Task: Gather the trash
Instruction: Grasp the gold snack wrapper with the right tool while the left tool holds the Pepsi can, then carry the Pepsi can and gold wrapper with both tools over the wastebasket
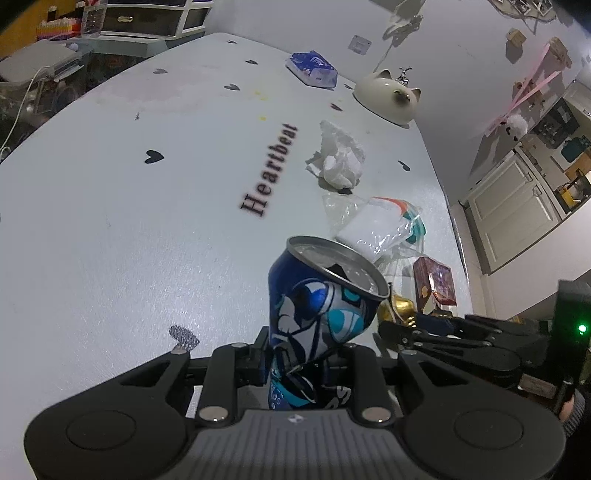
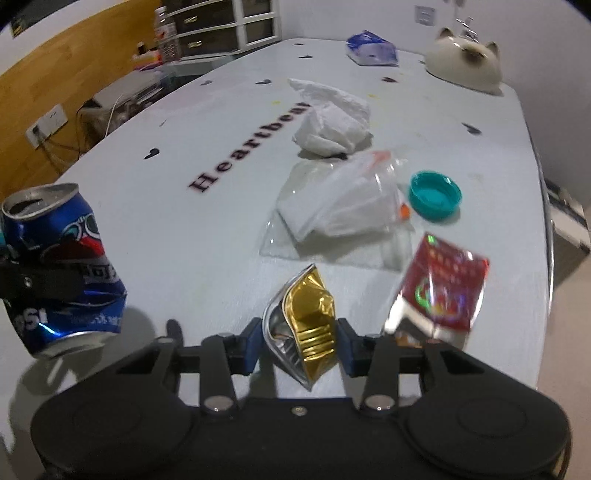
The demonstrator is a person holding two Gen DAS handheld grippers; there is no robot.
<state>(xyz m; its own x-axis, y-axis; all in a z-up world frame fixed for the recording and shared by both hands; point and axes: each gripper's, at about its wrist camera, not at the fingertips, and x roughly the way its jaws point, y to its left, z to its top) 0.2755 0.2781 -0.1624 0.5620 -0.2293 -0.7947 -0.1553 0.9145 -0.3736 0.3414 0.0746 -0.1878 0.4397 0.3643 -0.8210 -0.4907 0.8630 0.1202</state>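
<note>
A crushed blue soda can (image 1: pixel 317 306) is held upright above the white table (image 1: pixel 129 221), and my left gripper (image 1: pixel 304 354) is shut on its lower half. The same can (image 2: pixel 70 236) shows at the left of the right wrist view. A crumpled gold foil wrapper (image 2: pixel 306 325) stands on edge between the blue pads of my right gripper (image 2: pixel 299 343), which press on both its sides. Beyond it lie a red foil packet (image 2: pixel 443 284), a clear plastic bag (image 2: pixel 343 210), a teal bottle cap (image 2: pixel 436 195) and a crumpled white tissue (image 2: pixel 332 125).
A blue tissue pack (image 2: pixel 373 50) and a cream cat-shaped dish (image 2: pixel 465 62) sit at the table's far end. The table's right edge (image 2: pixel 543 221) runs close to the trash. Shelves and drawers (image 2: pixel 221 26) stand past the far left corner.
</note>
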